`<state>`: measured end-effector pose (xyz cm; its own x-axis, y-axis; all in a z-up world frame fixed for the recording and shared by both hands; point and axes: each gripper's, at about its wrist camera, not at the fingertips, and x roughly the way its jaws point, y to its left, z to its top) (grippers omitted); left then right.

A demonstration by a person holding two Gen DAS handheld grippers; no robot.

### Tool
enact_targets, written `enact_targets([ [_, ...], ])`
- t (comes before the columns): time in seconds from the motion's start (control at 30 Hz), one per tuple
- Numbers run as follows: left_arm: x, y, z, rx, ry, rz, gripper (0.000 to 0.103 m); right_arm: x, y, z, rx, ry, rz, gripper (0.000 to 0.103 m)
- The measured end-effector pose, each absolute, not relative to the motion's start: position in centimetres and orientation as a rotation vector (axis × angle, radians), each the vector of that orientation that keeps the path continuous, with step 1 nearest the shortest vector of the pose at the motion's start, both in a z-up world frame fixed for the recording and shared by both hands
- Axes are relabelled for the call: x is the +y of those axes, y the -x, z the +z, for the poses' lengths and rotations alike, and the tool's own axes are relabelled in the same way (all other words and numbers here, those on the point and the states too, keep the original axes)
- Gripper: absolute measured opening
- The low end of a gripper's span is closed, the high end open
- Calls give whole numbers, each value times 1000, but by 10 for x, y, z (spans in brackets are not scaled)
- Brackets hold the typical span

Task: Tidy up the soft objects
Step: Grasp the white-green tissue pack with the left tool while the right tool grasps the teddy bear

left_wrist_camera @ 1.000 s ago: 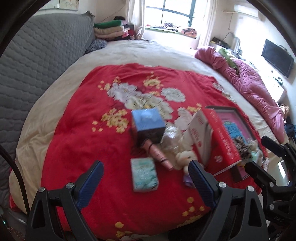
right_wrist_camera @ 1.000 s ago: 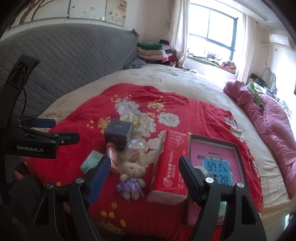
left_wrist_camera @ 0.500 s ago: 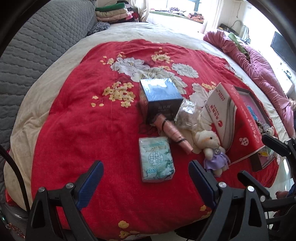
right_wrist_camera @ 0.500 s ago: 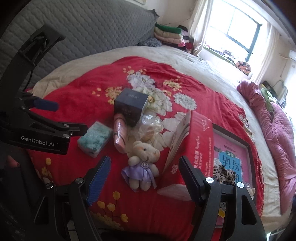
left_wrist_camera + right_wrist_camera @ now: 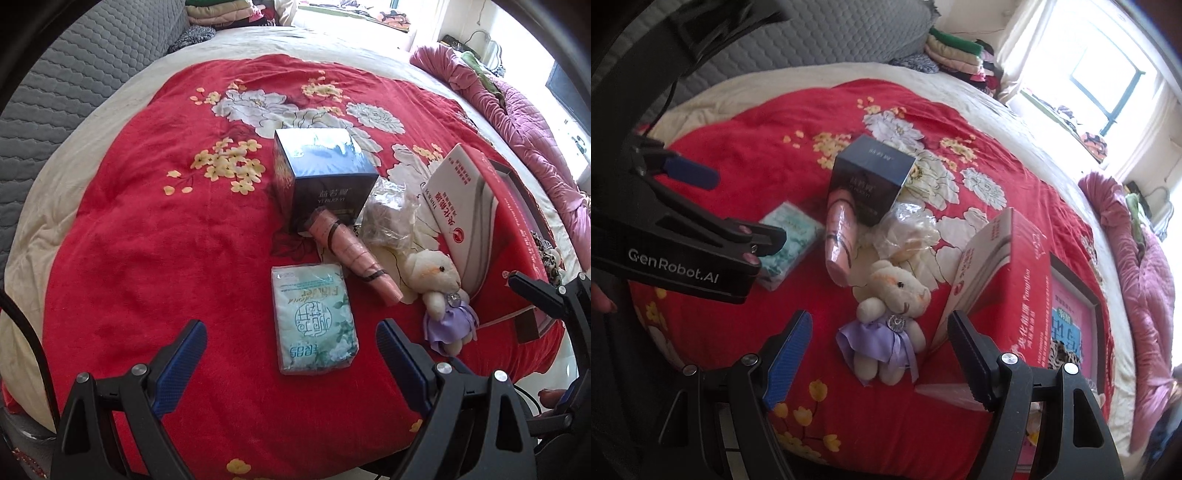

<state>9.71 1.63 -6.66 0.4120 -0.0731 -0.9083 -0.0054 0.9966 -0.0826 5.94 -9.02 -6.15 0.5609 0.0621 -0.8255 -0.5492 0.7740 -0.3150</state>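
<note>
my left gripper [image 5: 290,345] hangs released over the red floral blanket [image 5: 147,229], its jaws spread to either side of the near end of the green tissue pack [image 5: 314,317] without touching it. my right gripper [image 5: 879,343] is released too, fingers apart around the plush bear [image 5: 886,321] in its purple dress. the bear lies between the pink roll [image 5: 840,236] and the red tissue package [image 5: 1004,280]; a dark blue box [image 5: 321,177] sits behind them.

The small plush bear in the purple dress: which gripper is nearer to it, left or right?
Right. The right gripper hangs open directly over the plush bear, which lies between its fingers. The left gripper is open over the green tissue pack, off to the bear's side.
</note>
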Motion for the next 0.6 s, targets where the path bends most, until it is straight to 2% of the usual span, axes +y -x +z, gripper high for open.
enact_targets([
  [0.6,16,-120,-108,1216,82,-51,93,-77,-81,-110,933,777,323,77],
])
